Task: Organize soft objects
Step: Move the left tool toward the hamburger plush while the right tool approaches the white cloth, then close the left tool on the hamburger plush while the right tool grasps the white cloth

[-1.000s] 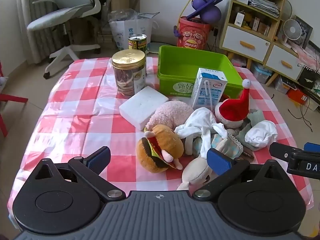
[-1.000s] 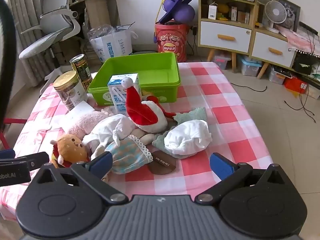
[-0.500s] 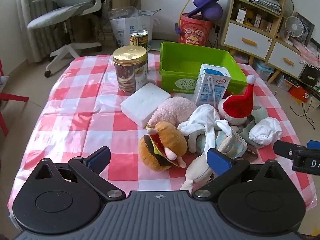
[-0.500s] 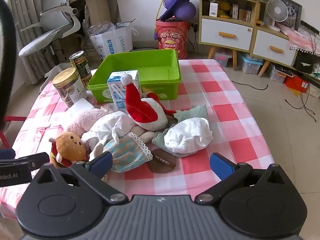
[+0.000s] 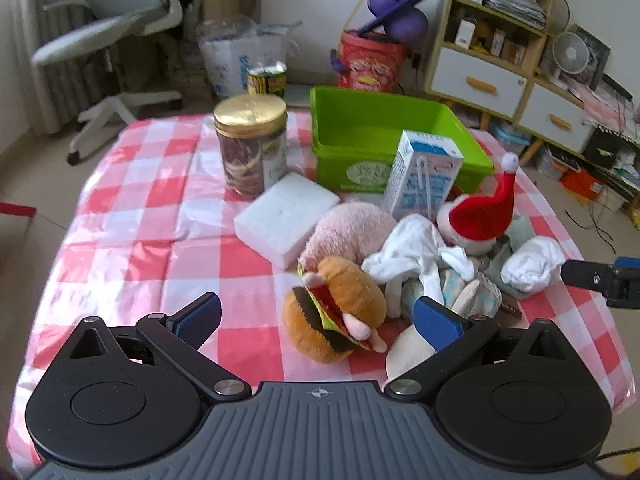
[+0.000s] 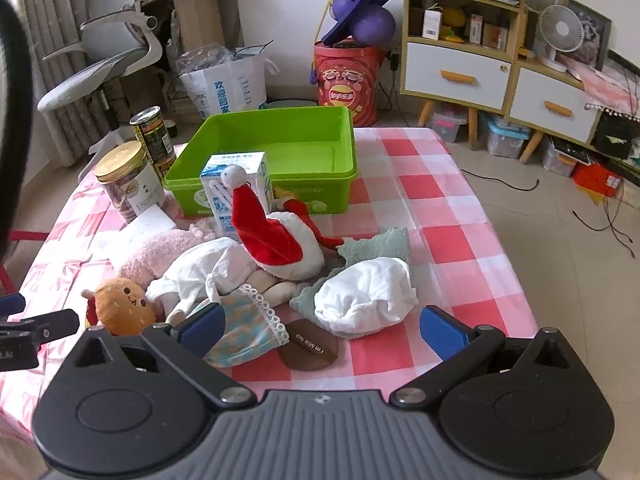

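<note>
We see the soft things heaped together at the near middle of the red-and-white checked tablecloth. At the front of the heap lies a burger plush, and just behind it, touching, a pink plush. A white cloth drapes over the middle of the heap, over a pale blue lace-edged garment. Behind them sits a white plush in a red Santa hat. To the right, a balled white cloth rests on a grey-green towel, and a brown round pad lies flat just in front of it.

Beyond the heap stands a milk carton, upright, just in front of the green bin, whose visible inside holds nothing soft. A white foam block lies left of the pink plush, with a gold-lidded jar upright behind it and a can farther back.

Our left gripper hovers low at the near edge with its fingers spread wide; the burger plush sits between them, untouched as far as we can tell. Our right gripper is likewise spread wide and holds nothing, with the blue garment and the balled white cloth ahead of its fingers.
</note>
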The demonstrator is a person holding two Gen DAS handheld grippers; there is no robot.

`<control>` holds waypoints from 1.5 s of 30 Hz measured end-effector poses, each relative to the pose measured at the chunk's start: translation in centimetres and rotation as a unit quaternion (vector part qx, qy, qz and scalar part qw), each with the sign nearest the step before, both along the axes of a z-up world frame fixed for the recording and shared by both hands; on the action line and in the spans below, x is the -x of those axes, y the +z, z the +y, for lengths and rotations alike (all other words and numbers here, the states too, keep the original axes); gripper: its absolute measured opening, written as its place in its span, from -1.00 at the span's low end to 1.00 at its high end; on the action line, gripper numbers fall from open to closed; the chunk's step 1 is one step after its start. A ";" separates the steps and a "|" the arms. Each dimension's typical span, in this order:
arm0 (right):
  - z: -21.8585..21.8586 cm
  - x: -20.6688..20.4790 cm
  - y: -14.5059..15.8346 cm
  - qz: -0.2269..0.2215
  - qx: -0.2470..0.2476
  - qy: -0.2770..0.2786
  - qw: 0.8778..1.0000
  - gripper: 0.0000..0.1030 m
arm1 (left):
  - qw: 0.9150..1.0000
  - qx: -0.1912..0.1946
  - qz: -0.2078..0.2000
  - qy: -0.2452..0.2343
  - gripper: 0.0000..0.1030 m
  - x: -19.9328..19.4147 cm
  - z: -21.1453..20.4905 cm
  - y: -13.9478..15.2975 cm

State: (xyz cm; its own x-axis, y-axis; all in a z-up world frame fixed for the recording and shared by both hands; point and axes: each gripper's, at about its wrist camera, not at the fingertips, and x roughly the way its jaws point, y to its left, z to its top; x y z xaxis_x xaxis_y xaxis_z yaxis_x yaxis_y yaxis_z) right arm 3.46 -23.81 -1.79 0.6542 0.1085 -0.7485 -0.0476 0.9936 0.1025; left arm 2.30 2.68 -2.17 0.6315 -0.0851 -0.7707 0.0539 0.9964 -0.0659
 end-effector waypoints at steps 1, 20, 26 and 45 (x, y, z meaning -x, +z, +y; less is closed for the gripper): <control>-0.1 -0.2 -0.2 0.004 0.000 0.002 1.000 0.59 | 1.000 0.004 0.008 -0.005 0.90 -0.2 0.1 -0.3; -5.4 -4.8 -4.8 0.076 -0.106 -0.072 0.989 0.54 | 0.986 0.138 0.090 0.029 0.83 -2.9 3.3 -3.7; -6.4 -5.5 -6.1 0.089 -0.169 -0.113 0.975 0.06 | 0.977 0.188 0.092 0.034 0.54 -3.7 3.3 -4.7; -4.8 -5.8 -6.5 0.079 -0.173 -0.124 0.974 -0.99 | 0.974 0.200 0.082 0.060 -0.27 -3.4 4.4 -4.0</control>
State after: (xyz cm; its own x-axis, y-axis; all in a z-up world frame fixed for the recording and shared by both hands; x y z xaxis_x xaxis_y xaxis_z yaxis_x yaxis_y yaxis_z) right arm 9.26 -28.63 -8.27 0.5715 0.2260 -0.7888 0.2325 0.8773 0.4198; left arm 5.67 7.11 -6.21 0.5262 -0.3331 -0.7824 -0.1051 0.8875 -0.4486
